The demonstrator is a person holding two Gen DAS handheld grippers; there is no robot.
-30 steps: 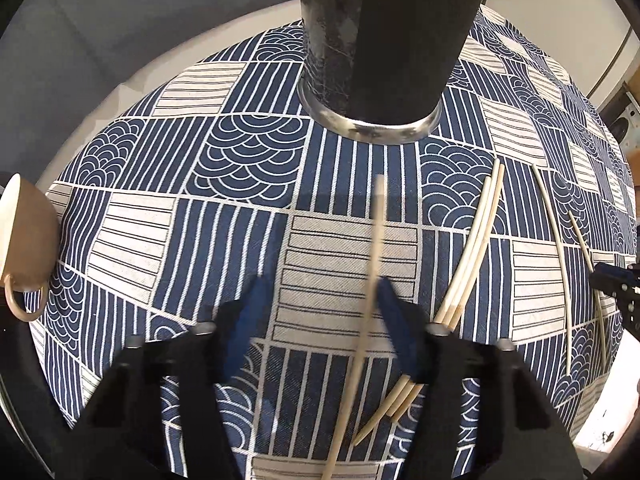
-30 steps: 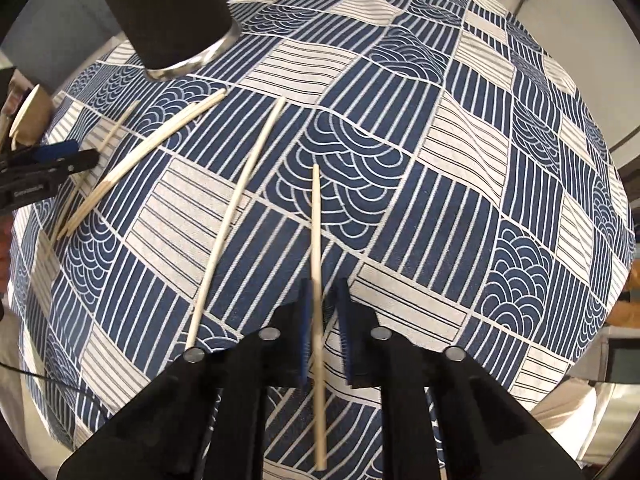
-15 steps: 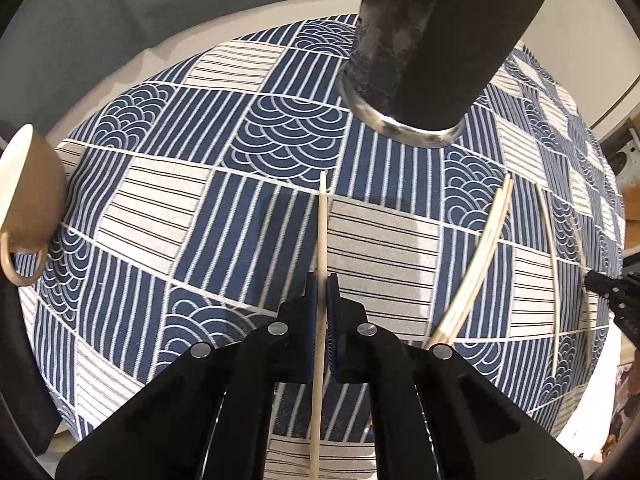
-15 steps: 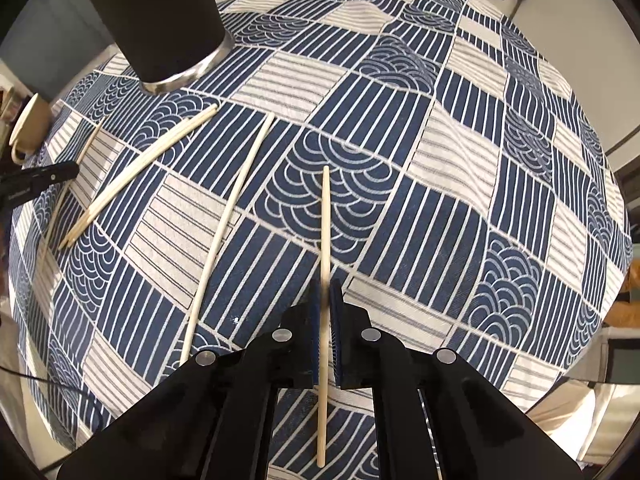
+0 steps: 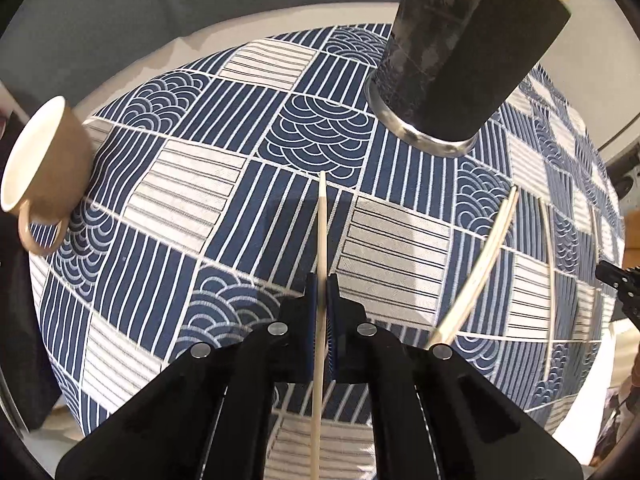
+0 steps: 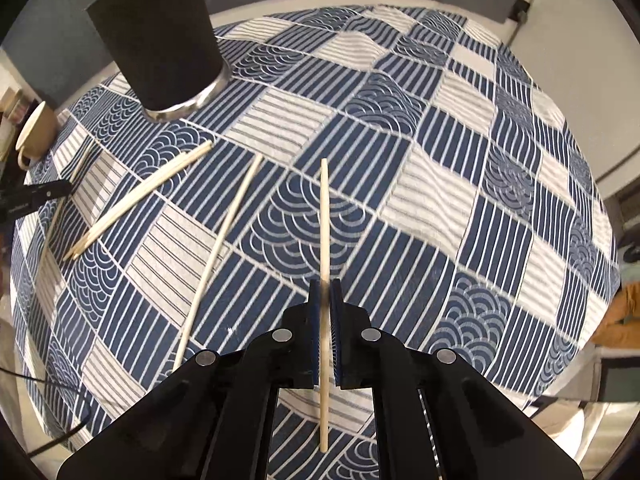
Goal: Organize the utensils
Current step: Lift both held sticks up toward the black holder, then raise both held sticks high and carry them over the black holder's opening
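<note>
My left gripper [image 5: 322, 280] is shut on a pale wooden chopstick [image 5: 322, 232] and holds it above the patterned cloth, its tip pointing toward the tall black holder cup [image 5: 460, 48] at the upper right. My right gripper [image 6: 325, 284] is shut on another chopstick [image 6: 325, 220], lifted off the cloth. The black cup [image 6: 160, 36] stands at the upper left in the right wrist view, with chopstick ends showing at its rim. Loose chopsticks lie on the cloth: a pair [image 6: 140, 200] and a single one [image 6: 220, 248], also seen in the left wrist view [image 5: 480, 260].
A blue and white patterned cloth [image 5: 200, 184] covers the round table. A tan mug [image 5: 44, 168] stands at the left edge, also in the right wrist view [image 6: 34, 132]. The other gripper's tip shows at the right edge [image 5: 620, 280] and at the left edge [image 6: 36, 196].
My left gripper closed on its chopstick and lifted it up and back from the table. My right gripper tightened on its chopstick and lifted it too; the black cup now shows more fully.
</note>
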